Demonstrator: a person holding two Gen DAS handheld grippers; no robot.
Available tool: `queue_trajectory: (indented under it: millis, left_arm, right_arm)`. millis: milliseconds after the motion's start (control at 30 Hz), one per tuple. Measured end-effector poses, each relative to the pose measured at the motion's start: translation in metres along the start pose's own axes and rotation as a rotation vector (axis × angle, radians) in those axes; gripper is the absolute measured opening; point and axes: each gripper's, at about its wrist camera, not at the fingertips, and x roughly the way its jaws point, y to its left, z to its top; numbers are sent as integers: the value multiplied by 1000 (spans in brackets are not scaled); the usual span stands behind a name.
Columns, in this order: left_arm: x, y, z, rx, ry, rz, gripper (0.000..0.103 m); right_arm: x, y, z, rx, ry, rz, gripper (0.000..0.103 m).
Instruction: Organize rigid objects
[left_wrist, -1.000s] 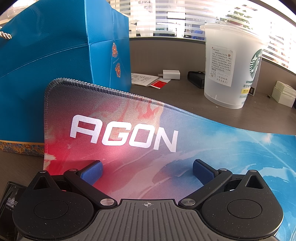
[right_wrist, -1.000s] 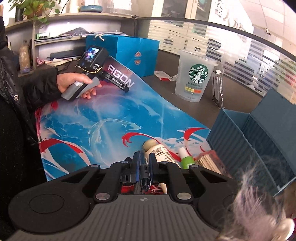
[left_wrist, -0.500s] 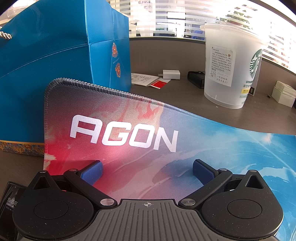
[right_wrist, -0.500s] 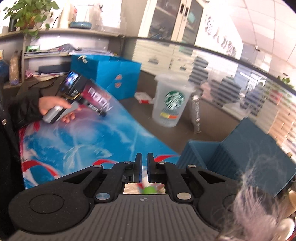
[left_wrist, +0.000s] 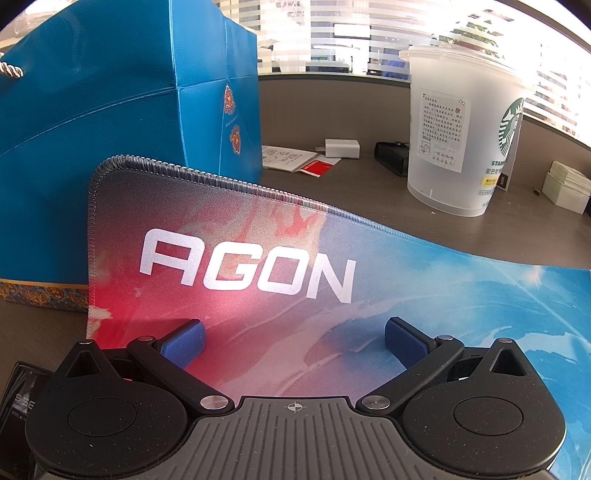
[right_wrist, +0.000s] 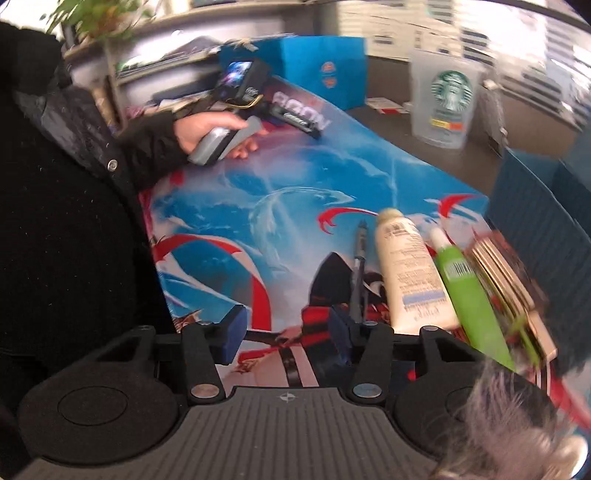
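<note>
In the right wrist view a dark pen (right_wrist: 359, 266), a cream tube (right_wrist: 410, 273), a green tube (right_wrist: 467, 291) and a stack of flat cards or boxes (right_wrist: 506, 273) lie side by side on the AGON desk mat (right_wrist: 295, 206). My right gripper (right_wrist: 286, 330) is open and empty, low over the mat, its right finger beside the pen's near end. My left gripper (left_wrist: 293, 341) is open and empty over the mat's AGON corner (left_wrist: 247, 273); it also shows in the right wrist view (right_wrist: 243, 92), held in a hand.
A blue gift bag (left_wrist: 122, 110) stands behind the mat's left corner. A large Starbucks cup (left_wrist: 461, 136) stands on the desk, with a white charger (left_wrist: 341, 148), papers (left_wrist: 291, 159) and white boxes (left_wrist: 567, 186). A dark blue open box (right_wrist: 543, 206) sits right of the mat.
My right gripper has opened and dropped back down to the mat; the pen it held a second ago now lies beside the cream tube. The left gripper has not moved.
</note>
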Motion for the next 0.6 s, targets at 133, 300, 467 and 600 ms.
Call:
queue_trajectory:
  millis: [133,300,467,600]
  left_arm:
    - [0,0,0,1,0,1,103]
    - [0,0,0,1,0,1,103]
    - [0,0,0,1,0,1,103]
    - [0,0,0,1,0,1,103]
  right_arm:
    - [-3,-14,2,40,-70,-4,46]
    - [26,-14,10,-35,5,-102,47]
    - [48,-12,6,-55,49,-129,43]
    - [49,-13,2,-40,5,-169,17]
